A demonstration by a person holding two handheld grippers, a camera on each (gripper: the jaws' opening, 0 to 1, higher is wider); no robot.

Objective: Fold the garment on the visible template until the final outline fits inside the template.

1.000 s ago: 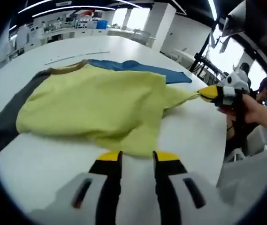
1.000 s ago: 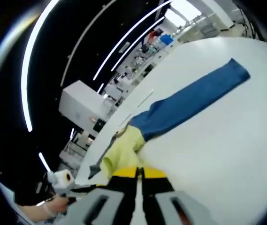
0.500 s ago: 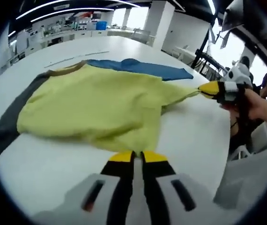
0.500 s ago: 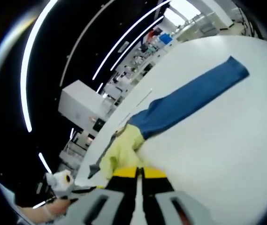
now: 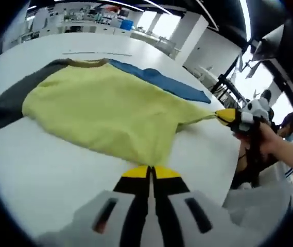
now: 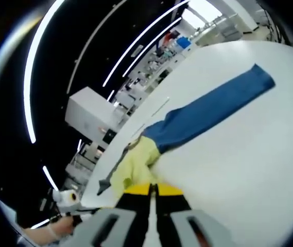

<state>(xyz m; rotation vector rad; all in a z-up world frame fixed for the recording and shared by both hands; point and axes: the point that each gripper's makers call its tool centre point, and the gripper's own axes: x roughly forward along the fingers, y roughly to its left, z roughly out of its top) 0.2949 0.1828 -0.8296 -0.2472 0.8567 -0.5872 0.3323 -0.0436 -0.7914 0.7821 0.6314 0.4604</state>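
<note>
1. The garment [image 5: 105, 110], a yellow body with one blue sleeve [image 5: 161, 82] and one grey sleeve [image 5: 12, 100], lies spread on the white table [image 5: 28, 170].
2. The left gripper [image 5: 149, 173] has its jaws pressed together at the near hem; they look clamped on the yellow edge, though the pinch itself is hard to see.
3. The right gripper [image 5: 226, 116], seen in the left gripper view, grips a stretched yellow corner, and the right gripper view shows its closed jaws at the yellow cloth [image 6: 136, 167].
4. No template outline can be made out on the table.
5. To fold well, both grips should probably rise together and carry the near edge over the body in one level sweep, keeping the cloth taut enough to avoid creases.
6. The blue sleeve reaches well outward and likely needs tucking in later.
</note>
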